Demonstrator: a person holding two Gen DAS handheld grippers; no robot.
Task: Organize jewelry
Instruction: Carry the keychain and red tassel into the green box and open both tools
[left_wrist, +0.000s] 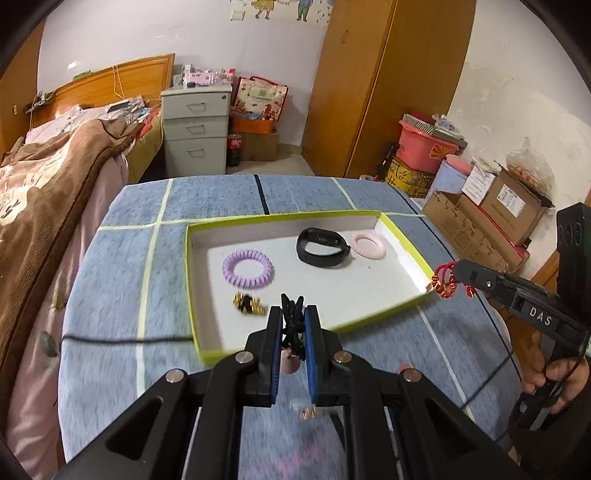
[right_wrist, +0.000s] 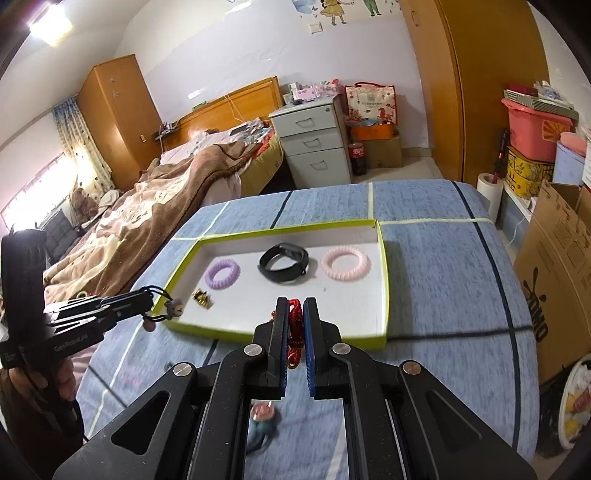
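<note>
1. Hard-to-see stuff first: there's a blurry pinkish charm thing on the blue checked tablecloth right under the right gripper, cut off by its frame, so I honestly can't tell what it is. There's also a smeared little gold bit below the left gripper, same problem.
2. The left gripper is clamped on a black knotted cord bracelet with small beads dangling off it, held at the near left edge of the shallow white tray with the lime-green rim.
3. The right gripper is pinched tight on a red braided cord bracelet with gold beads, held at the tray's near right edge.
4. Count inside the tray: one lilac spiral hair tie, one black smart band, one pale pink spiral hair tie, and one small gold-and-black clump too blurred to identify. That's four pieces.
5. Two bracelets are gripped, one per gripper.
</note>
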